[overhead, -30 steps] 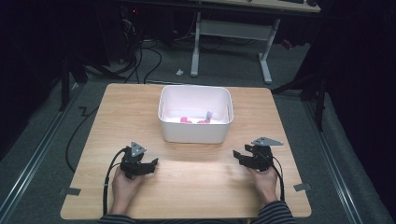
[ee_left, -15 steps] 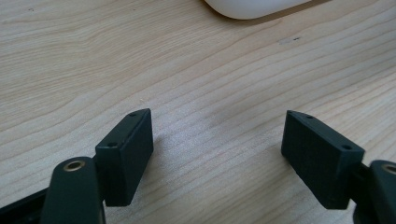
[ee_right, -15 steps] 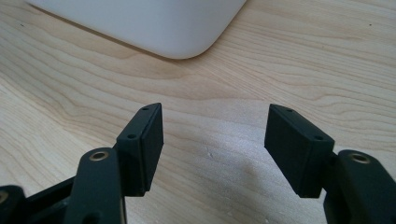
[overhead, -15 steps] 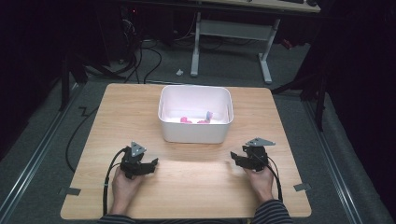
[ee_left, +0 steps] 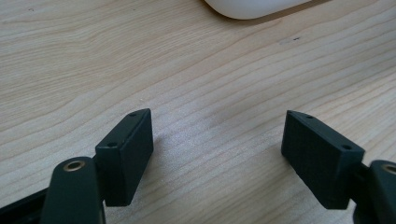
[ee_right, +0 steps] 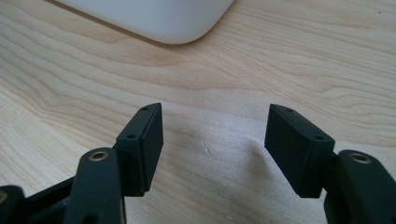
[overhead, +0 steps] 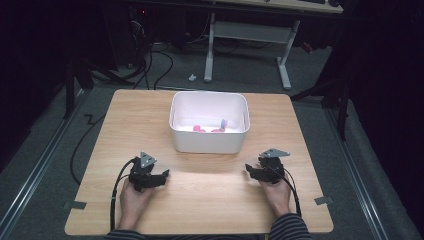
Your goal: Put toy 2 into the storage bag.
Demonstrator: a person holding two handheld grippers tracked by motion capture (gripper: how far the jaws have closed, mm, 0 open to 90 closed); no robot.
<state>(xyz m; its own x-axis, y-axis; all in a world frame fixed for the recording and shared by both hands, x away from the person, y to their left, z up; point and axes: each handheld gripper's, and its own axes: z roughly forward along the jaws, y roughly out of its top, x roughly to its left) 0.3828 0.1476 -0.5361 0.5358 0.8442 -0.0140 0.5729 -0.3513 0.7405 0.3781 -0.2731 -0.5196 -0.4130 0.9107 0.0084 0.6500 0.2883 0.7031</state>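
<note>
My left gripper [overhead: 165, 175] rests on the wooden table [overhead: 210, 200] at the front left. It is open, and in the left gripper view [ee_left: 217, 113] there is only bare wood between its jaws. My right gripper [overhead: 248, 169] rests at the front right. Its jaws also stand apart over bare wood in the right gripper view [ee_right: 215, 107]. A white bin [overhead: 209, 142] stands at the middle of the table, beyond both grippers. Small pink pieces [overhead: 199, 128] and a bluish piece [overhead: 223, 122] lie inside it. A corner of the bin [ee_left: 252, 7] shows ahead of the left jaws, and another corner of the bin [ee_right: 159, 21] ahead of the right jaws.
Bare wood stretches between the two grippers and on both sides of the bin. Tape tabs mark the table's front corners [overhead: 74, 204]. Behind the table stand a desk frame [overhead: 250, 35] and cables on the dark floor [overhead: 160, 55].
My right gripper has edged a little to the left. The left gripper and the bin have stayed put.
</note>
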